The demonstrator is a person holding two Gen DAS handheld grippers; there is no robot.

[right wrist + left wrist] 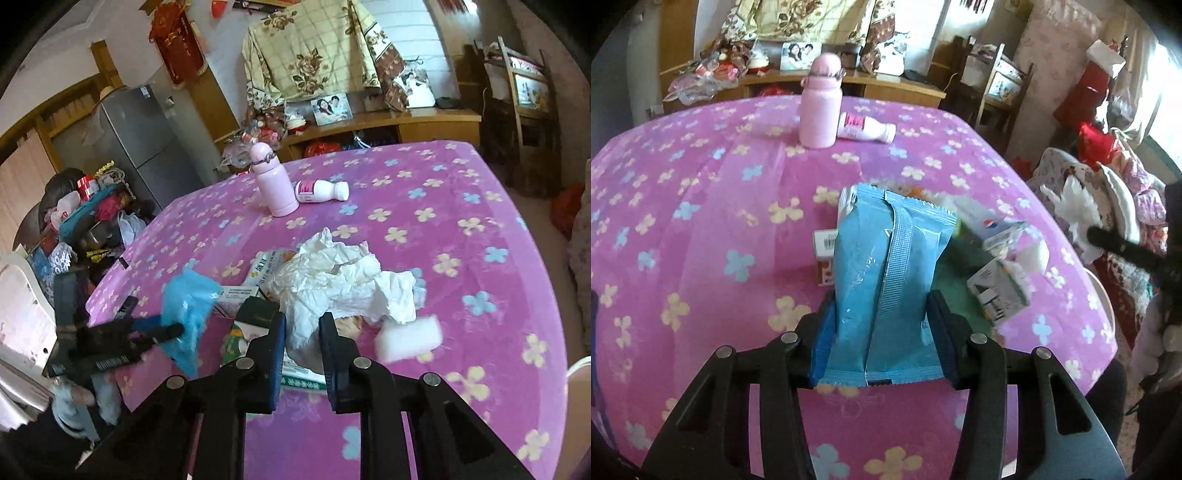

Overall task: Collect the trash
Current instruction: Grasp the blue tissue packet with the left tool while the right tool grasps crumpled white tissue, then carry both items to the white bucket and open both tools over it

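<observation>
A big table was covered with a pink cloth with flowers on it, and the trash was left in a heap near its middle. Farther back, a tall pink bottle was stood upright, and a small white bottle was laid on its side just beside it. These two were kept well apart from the heap.

In the heap, a big crumpled white tissue was piled on top of some small paper boxes, and a white block was seen just beside it.

A blue wrapper was pinched between the two pads of the left gripper, which was closed partway on it. The wrapper was held up above the heap, probably so it could be carried off.

The right gripper was closed on a low corner of the tissue, likely so the soft paper would come up in one piece.
</observation>
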